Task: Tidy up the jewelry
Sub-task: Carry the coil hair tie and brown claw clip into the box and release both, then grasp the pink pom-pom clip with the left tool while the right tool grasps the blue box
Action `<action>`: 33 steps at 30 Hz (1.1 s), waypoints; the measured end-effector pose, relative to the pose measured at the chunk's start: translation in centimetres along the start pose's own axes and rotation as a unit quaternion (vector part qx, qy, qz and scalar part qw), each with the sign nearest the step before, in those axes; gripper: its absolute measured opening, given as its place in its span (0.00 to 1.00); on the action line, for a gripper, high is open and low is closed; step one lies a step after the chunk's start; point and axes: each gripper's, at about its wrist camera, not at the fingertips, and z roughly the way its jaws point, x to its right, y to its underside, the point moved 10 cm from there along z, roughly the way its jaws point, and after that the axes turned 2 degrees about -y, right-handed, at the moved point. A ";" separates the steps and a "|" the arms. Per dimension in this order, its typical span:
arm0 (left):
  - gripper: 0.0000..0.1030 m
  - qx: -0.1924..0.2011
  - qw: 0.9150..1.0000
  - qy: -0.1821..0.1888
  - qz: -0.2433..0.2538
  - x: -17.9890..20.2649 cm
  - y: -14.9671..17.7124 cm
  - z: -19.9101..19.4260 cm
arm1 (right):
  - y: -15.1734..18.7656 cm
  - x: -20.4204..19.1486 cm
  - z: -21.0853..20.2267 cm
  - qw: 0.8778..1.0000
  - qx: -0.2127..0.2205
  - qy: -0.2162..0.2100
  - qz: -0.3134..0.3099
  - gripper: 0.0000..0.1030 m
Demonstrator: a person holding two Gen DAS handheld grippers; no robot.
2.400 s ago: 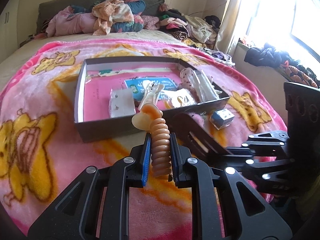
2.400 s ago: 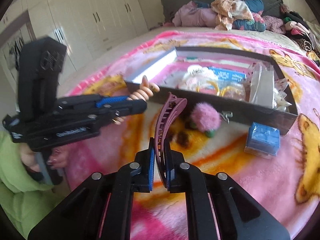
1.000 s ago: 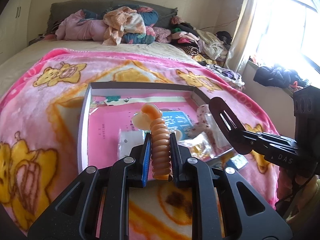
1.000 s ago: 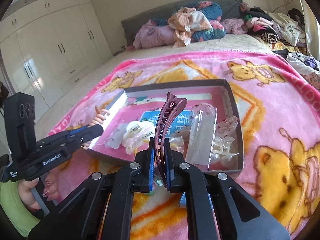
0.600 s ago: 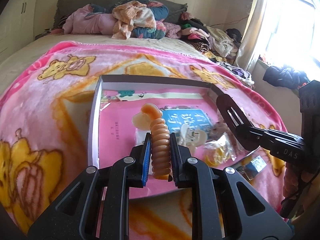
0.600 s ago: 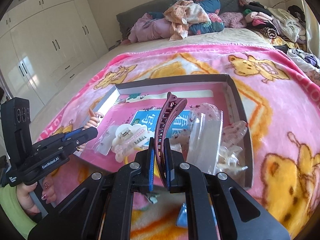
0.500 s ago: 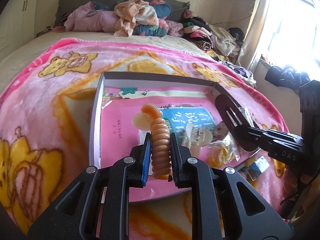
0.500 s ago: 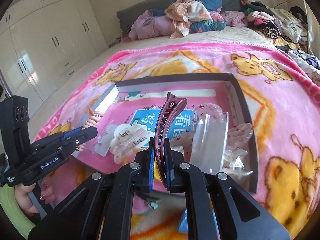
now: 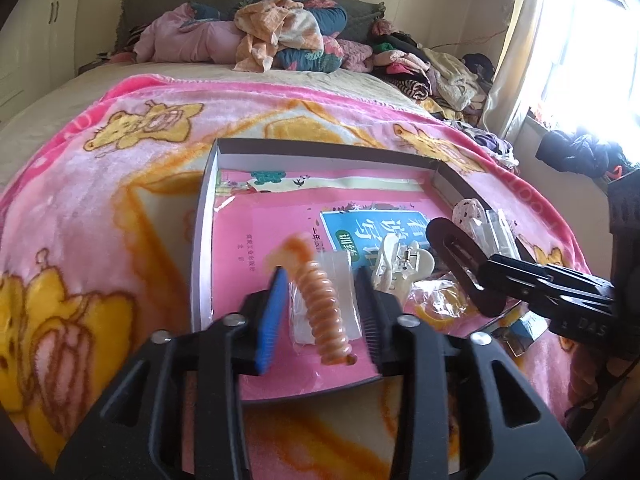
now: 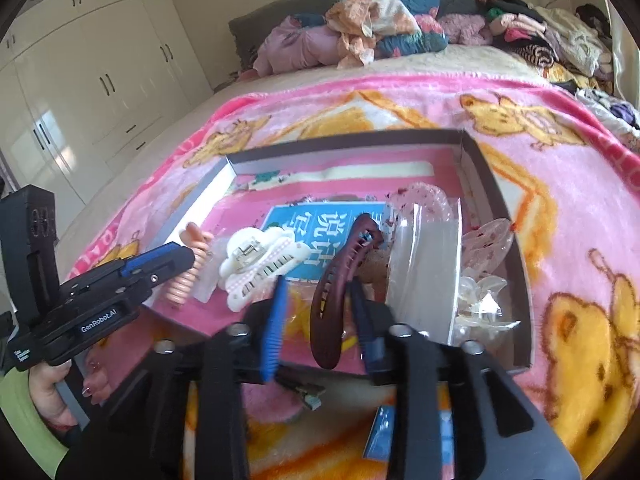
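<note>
- Box (image 9: 204, 216) sits on blanket (image 9: 100, 184), frame centre.
- Spiral hair tie (image 9: 320, 304) in box, lower centre, over clear packet (image 9: 344, 280).
- Claw clip (image 9: 400, 260) right of packet.
- Clothes pile (image 9: 280, 36) behind, upper frame.

I can't read the orange spiral hair tie (image 9: 320, 304) sharply: it is motion-blurred between my left gripper (image 9: 320, 300) fingers, so contact is unclear. Nearer the camera than the box (image 10: 516, 280), the pink pom-pom (image 10: 272, 404) and blue packet (image 10: 380, 432) are mostly hidden behind my right gripper (image 10: 316, 324). The maroon hair clip (image 10: 340, 280) is blurred too.
</note>
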 end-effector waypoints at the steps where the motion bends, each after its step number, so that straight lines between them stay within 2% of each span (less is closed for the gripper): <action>1: 0.30 0.001 1.000 -0.001 0.001 0.1 -0.1 -0.1 | -0.1 -0.1 -0.6 1.000 0.006 0.000 -0.003 0.36; 3: 0.42 0.005 1.000 -0.002 0.003 0.3 -0.1 -0.5 | -0.2 -0.2 -1.5 1.000 0.015 0.000 -0.007 0.48; 5: 0.50 0.010 1.000 -0.001 0.004 0.5 -0.2 -0.9 | -0.1 -0.3 -2.5 1.000 0.023 0.004 -0.013 0.54; 7: 0.54 0.016 1.000 -0.002 0.006 0.8 -0.2 -1.4 | -0.1 -0.2 -3.5 0.999 0.031 0.013 -0.020 0.55; 9: 0.63 0.021 1.000 -0.003 0.008 1.1 -0.1 -1.9 | 0.1 0.1 -4.4 0.999 0.038 0.021 -0.021 0.59; 11: 0.65 0.025 1.000 0.000 0.010 1.4 -0.1 -2.3 | 0.3 0.5 -5.1 0.999 0.043 0.027 -0.019 0.63; 14: 0.74 0.031 0.999 0.001 0.014 1.8 0.0 -3.2 | 0.8 1.3 -6.2 0.998 0.050 0.039 -0.019 0.66; 18: 0.76 0.036 0.999 0.004 0.017 2.2 0.2 -4.1 | 1.2 2.2 -7.0 0.997 0.052 0.055 -0.017 0.69; 26: 0.76 0.031 0.999 0.016 0.034 3.8 1.4 -5.0 | 2.8 4.0 -7.9 0.996 0.050 0.073 -0.004 0.69; 33: 0.76 0.016 0.998 0.029 0.055 5.5 2.8 -4.8 | 4.6 4.7 -7.3 0.997 0.027 0.076 -0.001 0.69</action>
